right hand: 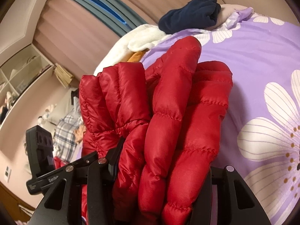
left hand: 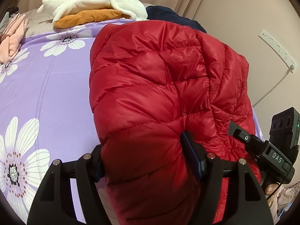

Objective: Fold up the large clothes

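A red quilted down jacket lies bunched on the right part of a purple flowered bedsheet. My left gripper is shut on a thick fold of the jacket, which bulges between its fingers. My right gripper is shut on another bundle of the same jacket, several padded layers squeezed between its fingers and held above the sheet. The right gripper also shows in the left wrist view at the jacket's right edge. The left gripper shows in the right wrist view at lower left.
A folded white fleece on an orange garment sits at the bed's far end, beside a navy garment. Pink clothes lie at the far left. A power strip hangs on the right wall. Shelves and clothes stand beside the bed.
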The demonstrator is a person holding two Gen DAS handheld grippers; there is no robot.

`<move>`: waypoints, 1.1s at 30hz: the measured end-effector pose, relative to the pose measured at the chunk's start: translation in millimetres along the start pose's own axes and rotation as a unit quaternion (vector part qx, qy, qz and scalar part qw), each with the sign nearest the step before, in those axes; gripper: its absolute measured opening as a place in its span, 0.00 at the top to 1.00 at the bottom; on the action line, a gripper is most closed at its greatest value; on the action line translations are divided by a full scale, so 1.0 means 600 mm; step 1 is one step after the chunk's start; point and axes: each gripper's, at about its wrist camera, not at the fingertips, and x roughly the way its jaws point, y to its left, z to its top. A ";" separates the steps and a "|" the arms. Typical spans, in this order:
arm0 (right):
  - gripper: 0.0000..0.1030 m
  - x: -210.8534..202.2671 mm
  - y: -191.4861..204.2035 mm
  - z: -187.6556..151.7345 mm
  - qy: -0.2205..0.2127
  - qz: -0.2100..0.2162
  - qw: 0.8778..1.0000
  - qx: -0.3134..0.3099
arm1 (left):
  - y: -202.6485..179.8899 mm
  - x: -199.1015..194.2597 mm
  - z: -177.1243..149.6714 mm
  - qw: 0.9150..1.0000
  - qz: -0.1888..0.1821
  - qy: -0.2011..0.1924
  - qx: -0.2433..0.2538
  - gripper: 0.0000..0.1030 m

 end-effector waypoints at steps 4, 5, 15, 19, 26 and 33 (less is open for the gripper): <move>0.53 -0.002 0.001 0.001 -0.001 0.006 1.000 -0.009 | -0.003 -0.018 -0.009 1.000 0.002 -0.005 -0.003 0.32; 0.53 -0.003 0.002 0.001 -0.001 0.008 1.000 -0.010 | -0.004 -0.022 -0.011 1.000 0.002 -0.006 -0.003 0.32; 0.53 -0.003 0.015 0.006 0.001 0.025 0.999 -0.038 | 0.005 -0.065 -0.030 1.000 0.012 -0.025 -0.007 0.32; 0.53 -0.002 0.017 0.008 0.003 0.033 0.998 -0.048 | 0.007 -0.075 -0.031 0.999 0.014 -0.032 -0.011 0.32; 0.53 0.002 0.020 0.010 0.005 0.043 0.997 -0.064 | 0.007 -0.084 -0.035 0.999 0.018 -0.044 -0.018 0.32; 0.53 0.000 0.028 0.009 0.006 0.049 0.996 -0.072 | 0.010 -0.102 -0.041 0.998 0.023 -0.055 -0.023 0.32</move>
